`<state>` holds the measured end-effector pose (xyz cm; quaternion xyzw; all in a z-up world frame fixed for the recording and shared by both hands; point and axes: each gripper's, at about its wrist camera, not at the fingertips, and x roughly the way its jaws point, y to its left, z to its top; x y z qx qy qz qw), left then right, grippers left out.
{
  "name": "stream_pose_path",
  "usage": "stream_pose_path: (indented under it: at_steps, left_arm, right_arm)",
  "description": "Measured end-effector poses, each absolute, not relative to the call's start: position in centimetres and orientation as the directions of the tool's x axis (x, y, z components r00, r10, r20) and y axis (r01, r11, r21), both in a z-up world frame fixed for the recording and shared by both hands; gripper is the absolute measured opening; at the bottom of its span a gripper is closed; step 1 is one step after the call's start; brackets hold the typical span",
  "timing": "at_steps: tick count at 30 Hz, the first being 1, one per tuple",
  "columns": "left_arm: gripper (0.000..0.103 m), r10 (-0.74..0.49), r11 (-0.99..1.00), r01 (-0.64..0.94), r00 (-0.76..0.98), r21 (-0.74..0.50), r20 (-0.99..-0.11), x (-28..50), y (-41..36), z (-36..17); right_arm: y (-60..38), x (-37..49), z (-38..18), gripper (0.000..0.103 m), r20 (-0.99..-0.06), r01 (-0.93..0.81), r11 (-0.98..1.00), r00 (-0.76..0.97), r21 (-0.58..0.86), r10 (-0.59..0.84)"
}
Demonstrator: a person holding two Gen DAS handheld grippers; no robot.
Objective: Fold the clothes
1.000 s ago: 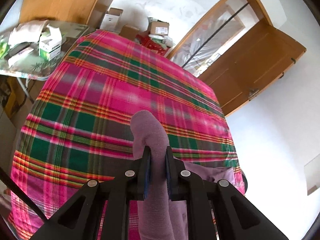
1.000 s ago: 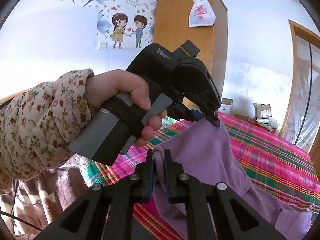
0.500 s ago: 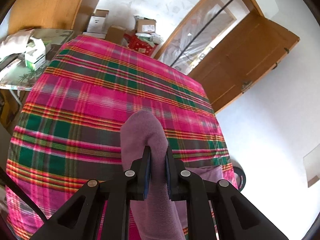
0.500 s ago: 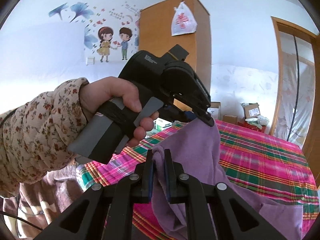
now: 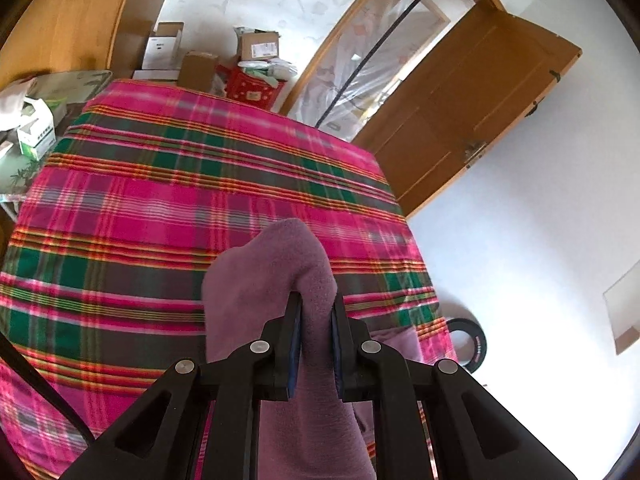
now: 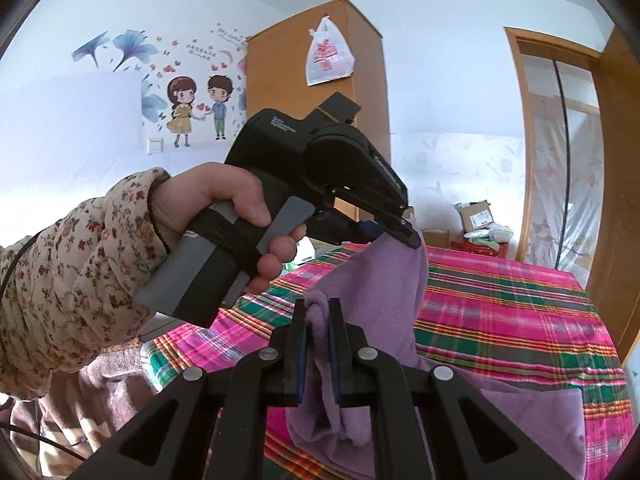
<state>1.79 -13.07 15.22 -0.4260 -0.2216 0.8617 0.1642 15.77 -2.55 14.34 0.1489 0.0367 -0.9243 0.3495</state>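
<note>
From the left wrist, the left hand-held gripper pinches a bunched edge of the purple garment, lifted above the pink and green plaid bed cover, likely to carry the edge over for a fold; cardboard boxes and a wooden door lie beyond. From the right wrist, the right hand-held gripper pinches another edge, with the cloth stretched up to the other gripper ahead, a wardrobe behind.

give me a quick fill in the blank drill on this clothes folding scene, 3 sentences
1. Both the left gripper and the right gripper are shut on a ____ garment.
2. The bed cover has a ____ pattern in pink and green.
3. On the wooden wardrobe hangs a white plastic ____.

Missing words: purple; plaid; bag
</note>
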Motion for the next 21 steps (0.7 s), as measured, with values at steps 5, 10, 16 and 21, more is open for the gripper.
stream_pose_path:
  at_steps: [5, 10, 16, 21]
  left_arm:
    - [0.014, 0.483, -0.848, -0.114, -0.572, -0.518, -0.663, 1.4, -11.2, 15.1]
    - [0.014, 0.497, -0.847, -0.143, -0.555, -0.512, -0.667, 0.8, -9.2, 15.1]
    - [0.014, 0.512, -0.841, -0.157, -0.537, -0.517, -0.67, 0.1, -7.4, 14.9]
    - [0.014, 0.521, -0.838, -0.163, -0.519, -0.52, -0.677, -0.6, -5.8, 14.6]
  right_arm:
    - [-0.4, 15.7, 14.1, 0.009, -0.301, 0.625, -0.778, -0.732, 0.056, -0.611]
    - [1.1, 15.7, 14.0, 0.009, -0.3, 0.604, -0.794, -0.747, 0.066, -0.593]
    - [2.9, 15.3, 14.2, 0.009, -0.296, 0.576, -0.813, -0.765, 0.083, -0.572]
    - [4.3, 15.1, 13.9, 0.009, -0.301, 0.55, -0.829, -0.778, 0.099, -0.552]
